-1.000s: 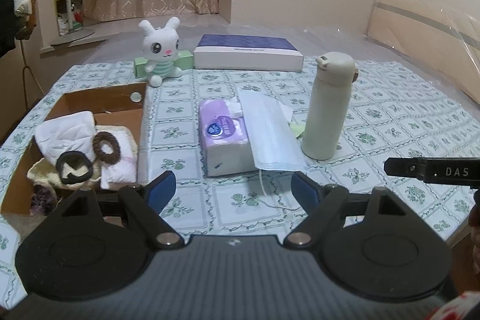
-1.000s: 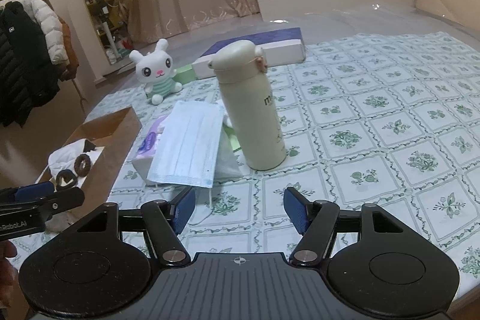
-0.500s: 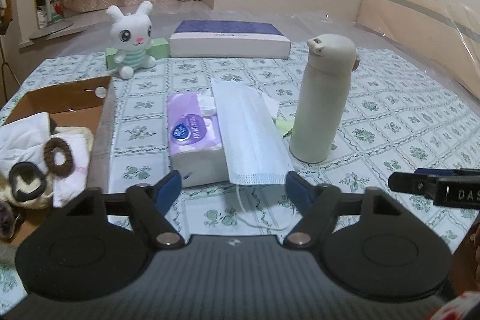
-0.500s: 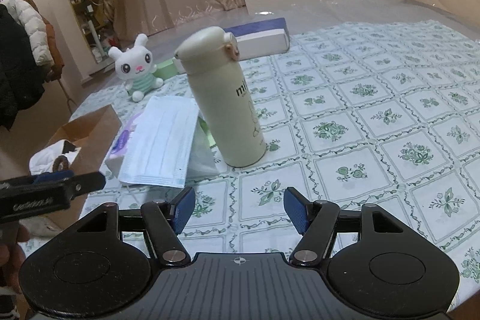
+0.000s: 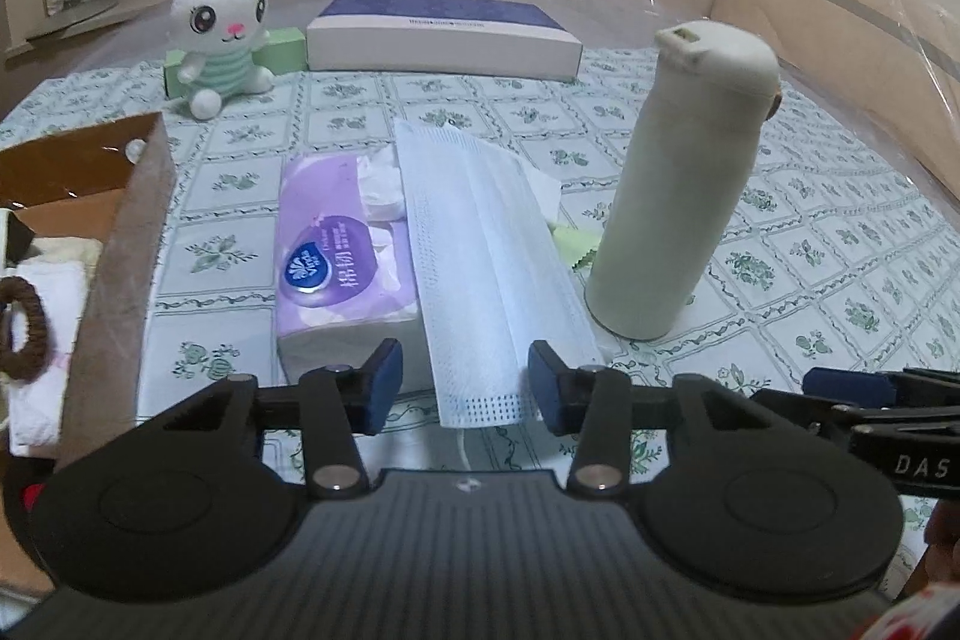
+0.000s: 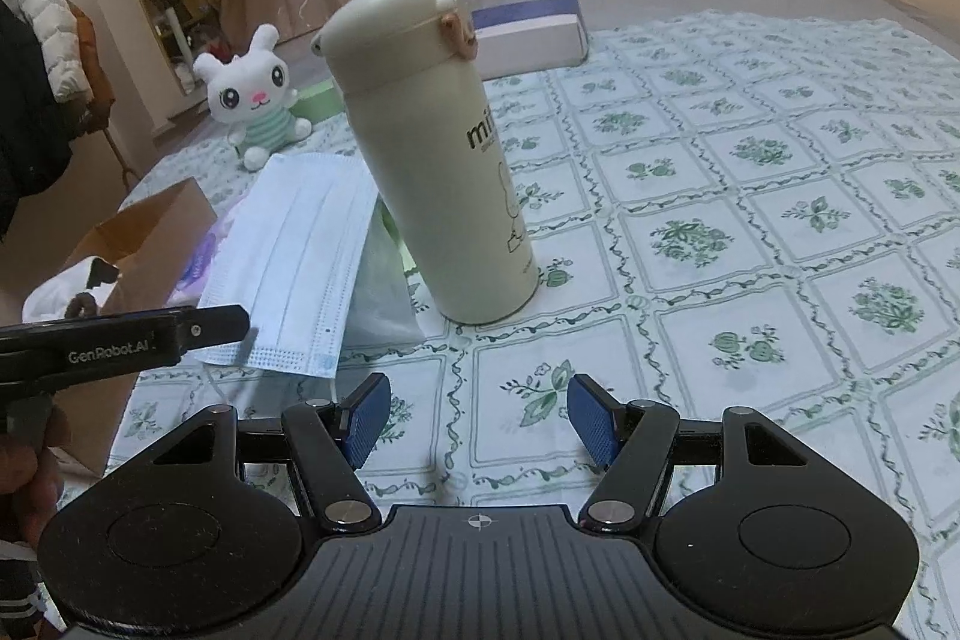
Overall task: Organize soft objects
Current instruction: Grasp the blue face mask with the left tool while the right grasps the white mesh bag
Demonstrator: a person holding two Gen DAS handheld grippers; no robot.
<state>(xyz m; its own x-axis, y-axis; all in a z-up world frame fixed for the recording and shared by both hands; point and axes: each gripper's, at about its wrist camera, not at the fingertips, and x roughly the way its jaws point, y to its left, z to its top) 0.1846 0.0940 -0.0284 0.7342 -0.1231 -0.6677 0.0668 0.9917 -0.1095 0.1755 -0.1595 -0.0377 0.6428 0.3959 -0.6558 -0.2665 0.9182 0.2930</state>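
Left hand-held gripper (image 5: 465,383): jaws have just been closing, now part-way in, with the near end of the blue face mask (image 5: 489,274) between the pads but not pinched; right hand-held gripper (image 6: 477,418) released, nothing between its jaws, over bare tabletop (image 6: 750,232). Cardboard box (image 5: 114,244) with soft cloths at left, then the cream flask (image 5: 672,184) upright right of the mask. Mask lies draped over the purple tissue pack (image 5: 339,268); plush rabbit (image 5: 219,28) sits at the far edge.

The left gripper (image 5: 461,383) is now lower and nearer the face mask (image 5: 486,256), its jaws closing around the mask's near edge.
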